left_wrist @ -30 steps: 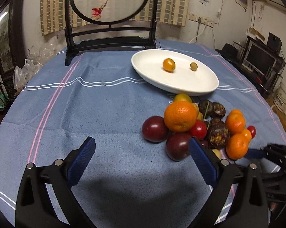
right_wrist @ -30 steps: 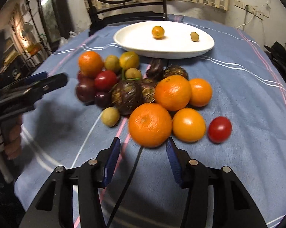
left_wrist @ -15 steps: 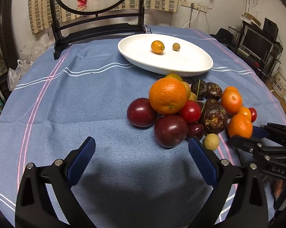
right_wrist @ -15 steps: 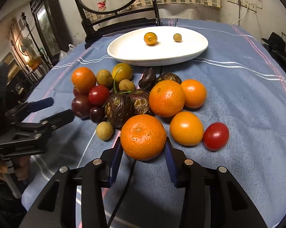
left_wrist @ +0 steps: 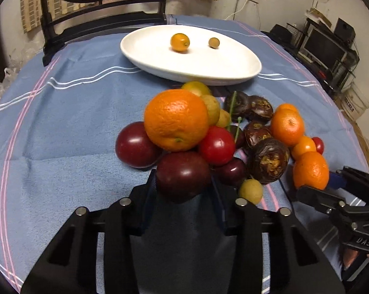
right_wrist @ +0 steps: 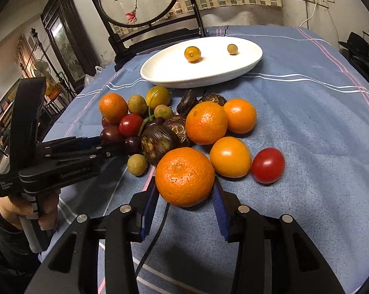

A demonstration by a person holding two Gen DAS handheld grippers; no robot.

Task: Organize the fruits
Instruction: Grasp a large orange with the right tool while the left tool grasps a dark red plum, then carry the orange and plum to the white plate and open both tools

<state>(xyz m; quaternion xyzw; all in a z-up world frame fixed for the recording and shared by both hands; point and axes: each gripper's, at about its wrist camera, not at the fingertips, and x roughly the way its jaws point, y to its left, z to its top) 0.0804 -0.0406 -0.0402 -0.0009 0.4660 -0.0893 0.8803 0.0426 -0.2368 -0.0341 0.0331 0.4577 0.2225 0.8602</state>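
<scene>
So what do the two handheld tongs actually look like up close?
Both tongs, left and right, are matte black plastic frames with silver bolts and ribbed blue pads. The left one has small white lettering on its side and a grey handle. A thin black cable runs under the right.

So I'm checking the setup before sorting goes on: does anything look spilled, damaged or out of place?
Nothing spilled or broken. The fruit pile sits loose on the tablecloth while the white plate holds only two small fruits. A black cable runs under the orange in the right gripper.

Fruit pile [right_wrist: 184,127] before plate [right_wrist: 159,73]; two fruits [right_wrist: 192,54] on plate.
</scene>
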